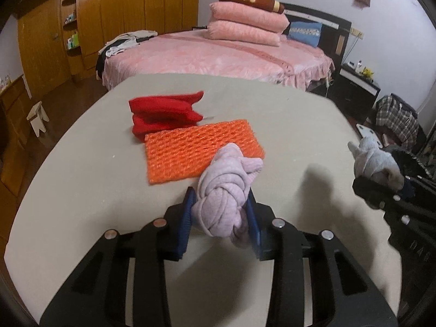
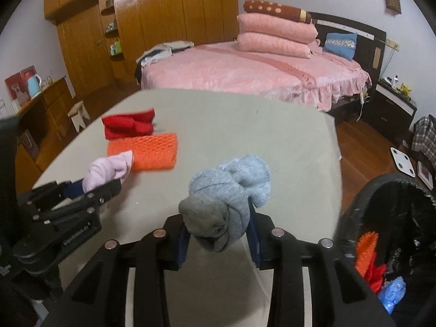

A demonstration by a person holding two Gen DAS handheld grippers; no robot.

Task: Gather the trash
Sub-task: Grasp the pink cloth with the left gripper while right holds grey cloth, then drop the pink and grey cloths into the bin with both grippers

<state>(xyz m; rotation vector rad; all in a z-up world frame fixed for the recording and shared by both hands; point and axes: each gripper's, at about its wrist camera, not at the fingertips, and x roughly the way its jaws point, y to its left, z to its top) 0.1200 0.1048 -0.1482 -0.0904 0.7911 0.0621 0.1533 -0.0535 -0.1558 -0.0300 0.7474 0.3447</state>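
My left gripper [image 1: 220,215] is shut on a knotted lilac sock [image 1: 226,188] and holds it above the grey table [image 1: 81,179]. It also shows in the right wrist view [image 2: 106,173]. My right gripper [image 2: 218,231] is shut on a knotted blue-grey sock [image 2: 226,199], seen at the right in the left wrist view [image 1: 373,160]. An orange foam net [image 1: 201,150] and a red folded cloth [image 1: 163,113] lie on the table beyond the left gripper. A black trash bin [image 2: 381,190] at the table's right edge holds orange, red and blue scraps.
A pink bed [image 2: 245,70] with stacked pillows stands behind the table. Wooden wardrobes [image 2: 163,13] line the far wall. A small white stool [image 1: 36,117] stands on the floor at left. A white scale [image 2: 403,160] and plaid clothes [image 2: 425,136] lie at right.
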